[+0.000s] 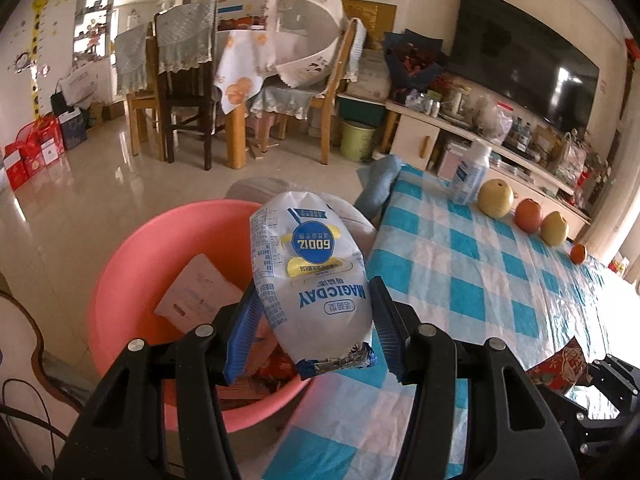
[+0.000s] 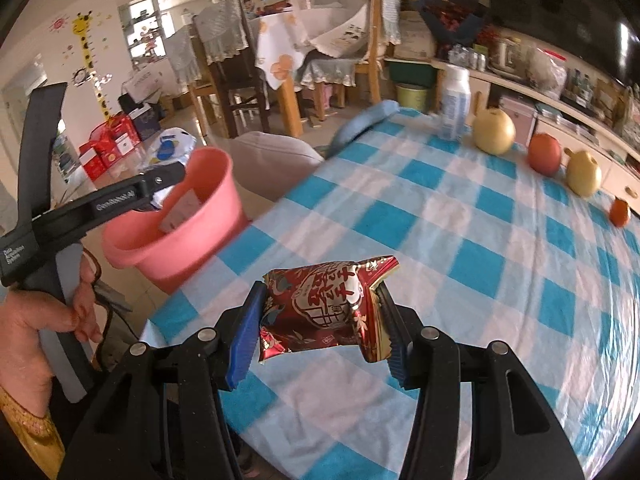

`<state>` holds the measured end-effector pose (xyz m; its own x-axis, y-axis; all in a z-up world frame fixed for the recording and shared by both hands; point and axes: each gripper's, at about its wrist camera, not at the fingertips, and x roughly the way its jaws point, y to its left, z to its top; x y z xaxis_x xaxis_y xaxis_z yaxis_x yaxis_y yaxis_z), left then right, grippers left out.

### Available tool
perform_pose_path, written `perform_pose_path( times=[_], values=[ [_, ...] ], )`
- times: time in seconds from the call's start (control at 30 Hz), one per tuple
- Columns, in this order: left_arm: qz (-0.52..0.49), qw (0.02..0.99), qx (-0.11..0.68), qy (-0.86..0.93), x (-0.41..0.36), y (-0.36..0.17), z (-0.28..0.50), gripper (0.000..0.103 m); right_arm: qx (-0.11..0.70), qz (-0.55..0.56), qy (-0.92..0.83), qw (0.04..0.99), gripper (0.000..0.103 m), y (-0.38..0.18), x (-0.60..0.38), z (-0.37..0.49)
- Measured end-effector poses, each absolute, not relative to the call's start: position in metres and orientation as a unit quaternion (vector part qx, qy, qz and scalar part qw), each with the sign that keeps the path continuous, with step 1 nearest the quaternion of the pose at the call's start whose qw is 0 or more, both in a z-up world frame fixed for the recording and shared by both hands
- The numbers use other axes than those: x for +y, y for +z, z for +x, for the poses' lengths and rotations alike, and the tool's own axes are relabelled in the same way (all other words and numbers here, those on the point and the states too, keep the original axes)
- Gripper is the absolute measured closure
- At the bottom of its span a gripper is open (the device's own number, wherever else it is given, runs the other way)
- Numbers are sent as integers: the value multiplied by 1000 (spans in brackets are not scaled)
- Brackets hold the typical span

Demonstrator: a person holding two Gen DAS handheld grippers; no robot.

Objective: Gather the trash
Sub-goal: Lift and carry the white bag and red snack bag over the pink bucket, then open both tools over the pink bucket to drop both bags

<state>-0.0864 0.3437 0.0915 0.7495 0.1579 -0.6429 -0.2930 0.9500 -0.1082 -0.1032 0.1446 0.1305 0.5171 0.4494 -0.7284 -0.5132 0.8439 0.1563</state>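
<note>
I am pinching a white snack bag (image 1: 312, 276) between the blue pads of my left gripper (image 1: 316, 336), holding it over the near rim of the pink basin (image 1: 132, 248), which sits just left of and below that claw. My right gripper (image 2: 320, 320) is clamping a red foil wrapper (image 2: 328, 304) above the blue checked tablecloth (image 2: 460, 240). Far ahead of it, a white bottle (image 2: 454, 100) and a row of fruit (image 2: 494, 132) are lining the table's far edge.
</note>
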Motion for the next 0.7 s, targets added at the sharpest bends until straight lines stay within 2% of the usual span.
perform_pose_path(
  times=[0.7],
  values=[
    [-219, 912, 305, 165, 420, 83, -106, 48, 346, -87, 375, 856, 49, 175, 276, -74]
  ],
)
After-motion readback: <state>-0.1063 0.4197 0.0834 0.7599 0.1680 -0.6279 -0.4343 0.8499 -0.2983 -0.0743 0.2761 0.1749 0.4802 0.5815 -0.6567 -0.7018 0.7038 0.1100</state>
